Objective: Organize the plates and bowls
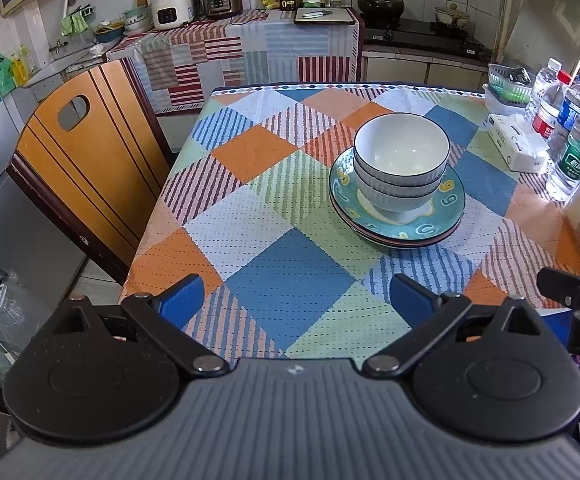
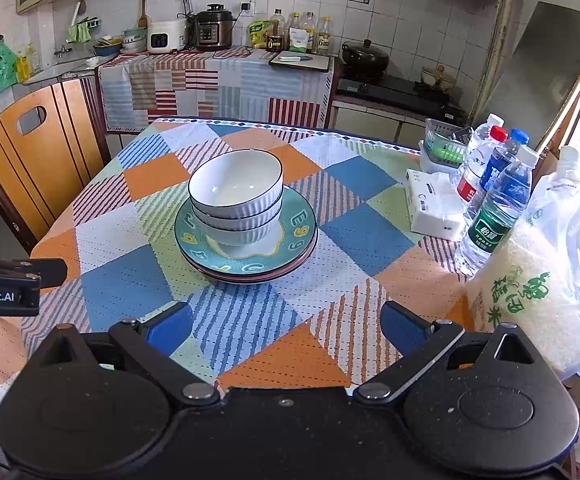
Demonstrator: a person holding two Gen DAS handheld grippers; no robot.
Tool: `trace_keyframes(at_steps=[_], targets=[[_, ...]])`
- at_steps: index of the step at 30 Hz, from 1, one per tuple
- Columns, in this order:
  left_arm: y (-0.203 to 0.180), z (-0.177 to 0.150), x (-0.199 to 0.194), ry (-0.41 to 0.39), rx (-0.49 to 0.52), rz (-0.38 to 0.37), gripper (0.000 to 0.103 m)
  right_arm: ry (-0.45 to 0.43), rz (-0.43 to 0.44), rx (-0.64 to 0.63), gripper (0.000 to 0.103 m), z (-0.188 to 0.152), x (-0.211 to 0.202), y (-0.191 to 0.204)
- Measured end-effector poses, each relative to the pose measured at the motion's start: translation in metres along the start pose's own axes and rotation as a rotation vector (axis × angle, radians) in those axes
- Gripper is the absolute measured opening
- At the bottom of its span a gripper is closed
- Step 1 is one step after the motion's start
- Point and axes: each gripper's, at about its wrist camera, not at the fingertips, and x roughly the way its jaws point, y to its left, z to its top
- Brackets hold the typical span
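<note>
Three white ribbed bowls with dark rims (image 1: 401,156) (image 2: 236,194) are nested in one stack. The stack stands on a pile of plates, with a teal patterned plate (image 1: 446,196) (image 2: 298,226) on top. The pile sits mid-table on the checked tablecloth (image 1: 282,216) (image 2: 350,216). My left gripper (image 1: 296,300) is open and empty, low over the near table edge, well short of the pile. My right gripper (image 2: 286,326) is open and empty, also near the front edge. Each gripper shows at the edge of the other's view, the right one in the left wrist view (image 1: 570,300) and the left one in the right wrist view (image 2: 6,284).
Water bottles (image 2: 494,208) (image 1: 578,148), a tissue pack (image 2: 434,208), a green basket (image 2: 446,148) and a bag of rice (image 2: 530,300) line the table's right side. A wooden chair (image 1: 90,160) (image 2: 30,152) stands at the left. Kitchen counter and stove are behind.
</note>
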Motion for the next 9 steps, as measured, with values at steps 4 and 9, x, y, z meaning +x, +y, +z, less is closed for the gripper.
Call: trace_keyframes(at_steps=[4,9], targets=[[0.0001,-0.0007,0.0004,-0.001,0.002,0.003,0.100,0.002,-0.002,0.005,0.101,-0.0005,0.0015,-0.0012],[0.0002,-0.0008,0.0015,0.001,0.007,0.005,0.100,0.003,-0.002,0.008,0.101,-0.0005,0.0024,-0.0025]])
